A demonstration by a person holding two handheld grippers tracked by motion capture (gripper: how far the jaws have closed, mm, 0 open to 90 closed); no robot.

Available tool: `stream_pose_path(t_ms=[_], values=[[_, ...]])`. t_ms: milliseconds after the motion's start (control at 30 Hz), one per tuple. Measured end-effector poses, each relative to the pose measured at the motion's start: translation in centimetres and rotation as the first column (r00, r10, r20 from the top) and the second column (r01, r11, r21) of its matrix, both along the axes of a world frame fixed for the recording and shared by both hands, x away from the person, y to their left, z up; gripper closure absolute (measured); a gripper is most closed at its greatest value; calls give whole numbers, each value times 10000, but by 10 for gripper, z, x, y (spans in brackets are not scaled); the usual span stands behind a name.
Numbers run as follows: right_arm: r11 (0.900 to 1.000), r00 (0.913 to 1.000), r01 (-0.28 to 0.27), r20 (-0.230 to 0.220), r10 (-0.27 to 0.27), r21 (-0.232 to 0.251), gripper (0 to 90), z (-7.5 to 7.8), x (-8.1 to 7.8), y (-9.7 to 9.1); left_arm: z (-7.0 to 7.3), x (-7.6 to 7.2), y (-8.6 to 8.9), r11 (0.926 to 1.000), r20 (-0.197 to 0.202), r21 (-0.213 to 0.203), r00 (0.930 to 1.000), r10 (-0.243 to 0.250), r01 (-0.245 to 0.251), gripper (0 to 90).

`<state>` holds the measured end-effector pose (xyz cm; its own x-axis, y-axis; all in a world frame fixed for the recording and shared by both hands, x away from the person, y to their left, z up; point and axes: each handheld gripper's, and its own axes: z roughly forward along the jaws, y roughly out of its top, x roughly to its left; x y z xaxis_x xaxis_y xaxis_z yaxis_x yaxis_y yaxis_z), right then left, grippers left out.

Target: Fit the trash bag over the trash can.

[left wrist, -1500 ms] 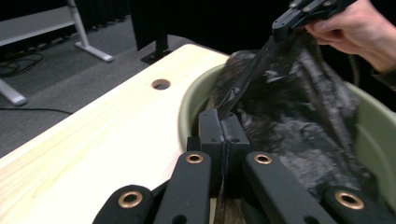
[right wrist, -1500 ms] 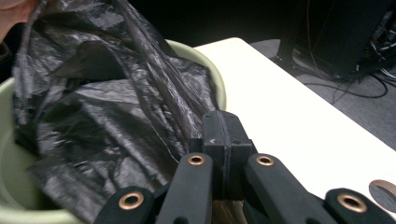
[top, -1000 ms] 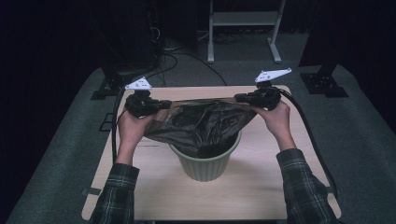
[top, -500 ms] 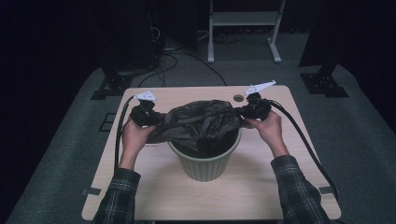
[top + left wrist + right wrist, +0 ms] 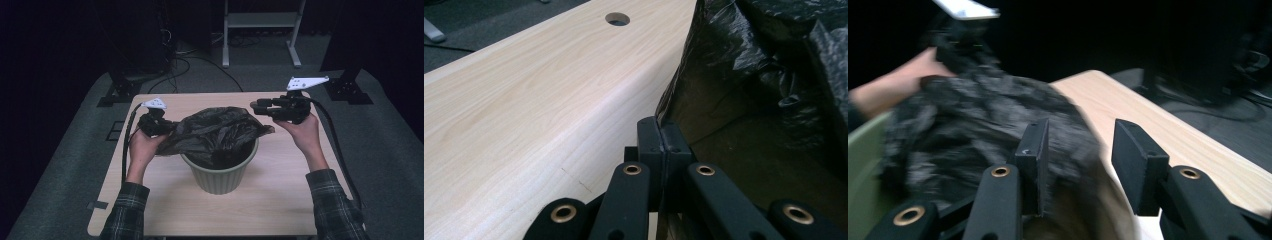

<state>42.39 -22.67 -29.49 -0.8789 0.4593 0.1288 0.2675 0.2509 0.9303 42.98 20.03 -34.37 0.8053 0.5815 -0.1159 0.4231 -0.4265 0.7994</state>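
Black bin liner (image 5: 220, 132) – thin, limp, slippery; grab at rim edge. My left gripper (image 5: 659, 145) pinches it; right gripper (image 5: 1078, 150) just opened – empty.

No legible text, label, brand, number or sign appears on any surface in the three views. Nothing readable lies between, beside or ahead of either gripper's jaws.

Light wooden table (image 5: 280, 200), round hole (image 5: 617, 19) near far edge, green bin (image 5: 220, 175) standing mid-table, apparently upright
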Motion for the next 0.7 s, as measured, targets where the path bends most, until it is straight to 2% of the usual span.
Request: stream_pose_path(t_ms=[67,167,300,333,400,500,700], values=[[9999,9999,-167,47,167,-38,559,0,-2,4,0,0,0,10000,-1,-6,10000,-18,18,899],[9968,9990,-402,167,414,-689,532,-4,-1,22,0,-1,-1,10000,-34,-45,10000,-48,47,899],[9963,9989,-399,222,417,-762,556,-8,3,30,1,-1,-2,9999,-16,-104,10000,-78,78,899],[9961,9990,-397,175,412,-793,591,-9,5,31,0,-1,-2,9999,-11,-117,10000,-89,89,899],[9936,9994,-314,124,330,-1089,733,-11,6,34,0,-1,-2,9999,-23,-102,9999,-100,99,899],[9924,9990,-429,85,442,-1151,882,-11,3,33,0,-1,-1,9999,-29,-123,10000,-81,80,899],[9919,9985,-539,15,544,-1150,899,-8,-4,27,1,-1,-1,9999,-18,-93,10000,-50,50,899]])
